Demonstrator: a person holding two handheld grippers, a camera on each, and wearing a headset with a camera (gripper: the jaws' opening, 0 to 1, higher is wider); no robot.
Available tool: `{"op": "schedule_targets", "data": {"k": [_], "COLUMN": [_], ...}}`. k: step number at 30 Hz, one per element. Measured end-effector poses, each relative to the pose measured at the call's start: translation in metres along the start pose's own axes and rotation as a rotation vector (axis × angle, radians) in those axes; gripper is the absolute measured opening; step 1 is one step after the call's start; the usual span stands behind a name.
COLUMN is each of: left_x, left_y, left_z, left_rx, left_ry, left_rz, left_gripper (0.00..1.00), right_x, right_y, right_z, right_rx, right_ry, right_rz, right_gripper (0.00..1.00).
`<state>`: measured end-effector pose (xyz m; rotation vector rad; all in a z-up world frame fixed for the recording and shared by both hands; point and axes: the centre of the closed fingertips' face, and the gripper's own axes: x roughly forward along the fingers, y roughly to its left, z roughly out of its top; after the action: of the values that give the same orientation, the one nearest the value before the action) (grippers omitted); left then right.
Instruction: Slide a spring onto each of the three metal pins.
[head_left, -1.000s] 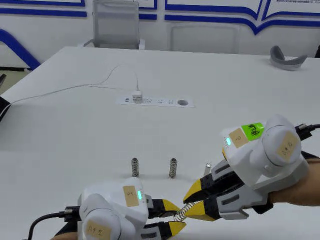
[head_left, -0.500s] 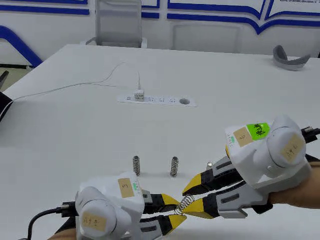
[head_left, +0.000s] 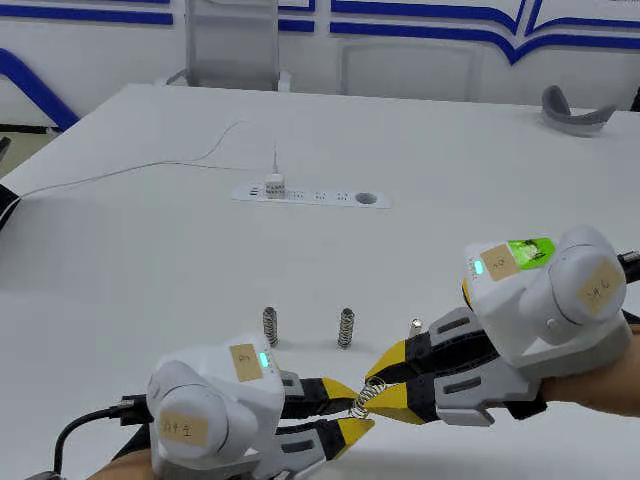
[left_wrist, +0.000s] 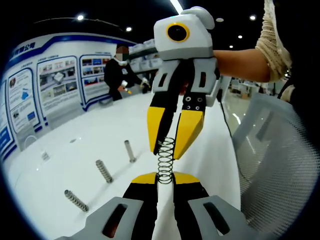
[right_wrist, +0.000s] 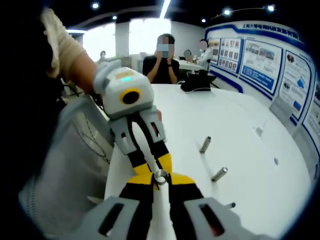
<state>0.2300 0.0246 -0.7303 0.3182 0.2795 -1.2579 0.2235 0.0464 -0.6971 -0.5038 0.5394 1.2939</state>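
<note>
A loose spring (head_left: 362, 398) hangs above the white table (head_left: 150, 250), held at both ends. My left gripper (head_left: 352, 411) is shut on its near end, seen at the bottom of the left gripper view as the spring (left_wrist: 165, 160) rises from my left gripper (left_wrist: 165, 179). My right gripper (head_left: 384, 384) pinches the other end; in its own view the spring (right_wrist: 161, 176) shows end-on as a ring at my right gripper (right_wrist: 160, 180). Beyond stand two pins wearing springs (head_left: 270, 326) (head_left: 346, 327) and one bare pin (head_left: 417, 325), which is closest to the right gripper.
A white power strip (head_left: 310, 197) with a plug and cable lies mid-table. A grey curved object (head_left: 575, 112) rests at the far right edge. Chairs stand behind the table. A mesh chair back (left_wrist: 280, 165) is close beside me. People sit in the background (right_wrist: 167, 55).
Both grippers stay joined on the spring and have edged slightly up toward the row of pins. The camera has shifted a little.
</note>
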Motion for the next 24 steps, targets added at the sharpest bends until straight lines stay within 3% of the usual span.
{"op": "schedule_targets", "data": {"k": [10, 24], "left_x": [0.0012, -0.0044], "left_y": [0.003, 0.007], "left_z": [0.0046, -0.0002], "left_rx": [0.0, -0.041], "left_ry": [-0.01, -0.013], "left_rz": [0.002, 0.033], "left_gripper": [0.1, 0.17], "right_x": [-0.0012, -0.0008], "right_y": [-0.0031, -0.0091], "right_z": [0.006, 0.0002], "right_rx": [0.017, 0.036], "right_ry": [-0.028, -0.022], "right_rz": [-0.021, -0.044], "right_gripper": [0.12, 0.12]}}
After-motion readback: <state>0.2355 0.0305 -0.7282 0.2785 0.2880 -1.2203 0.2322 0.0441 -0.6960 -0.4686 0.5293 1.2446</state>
